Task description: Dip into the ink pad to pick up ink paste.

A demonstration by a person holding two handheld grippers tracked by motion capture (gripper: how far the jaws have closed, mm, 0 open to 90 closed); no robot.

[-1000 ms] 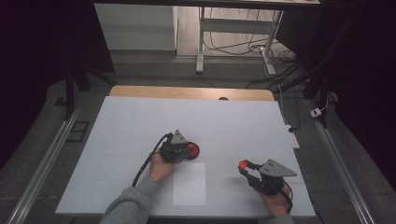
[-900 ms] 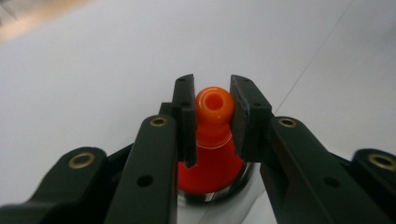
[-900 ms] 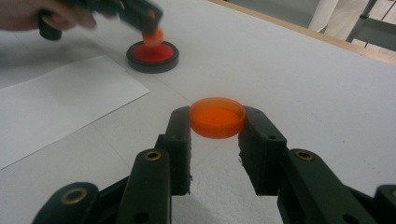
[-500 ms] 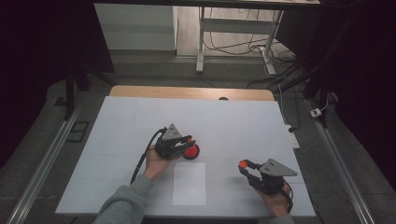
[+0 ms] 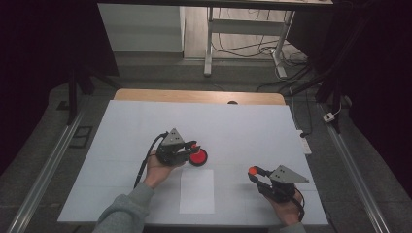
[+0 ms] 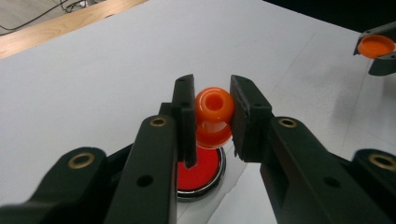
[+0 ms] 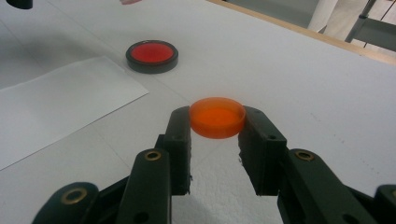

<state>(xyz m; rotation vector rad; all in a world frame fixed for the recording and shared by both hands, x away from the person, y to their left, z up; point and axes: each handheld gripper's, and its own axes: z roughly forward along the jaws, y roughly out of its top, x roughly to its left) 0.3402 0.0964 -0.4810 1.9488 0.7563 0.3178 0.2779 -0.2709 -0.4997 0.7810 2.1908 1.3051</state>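
My left gripper [image 6: 212, 116] is shut on the round knob of an orange stamp [image 6: 214, 105], which hangs just above a red ink pad [image 6: 198, 170] in a black round case. From above, the left gripper [image 5: 193, 148] sits mid-table over the ink pad [image 5: 199, 157]. My right gripper [image 7: 215, 123] is shut on a shallow orange cap [image 7: 217, 116], held low over the table at the front right. In the high view the right gripper [image 5: 253, 172] carries the orange cap [image 5: 252, 170]. Farther off in the right gripper view lies the ink pad [image 7: 152, 53].
A white sheet of paper [image 5: 197, 191] lies on the white table top [image 5: 252, 126] between the two hands, near the front edge. A wooden strip [image 5: 194, 96] runs along the far edge. Cables and a metal stand are on the floor beyond.
The left hand has lifted the stamp a little and drawn back from the ink pad, which stays put. The right hand and its cap have not moved.
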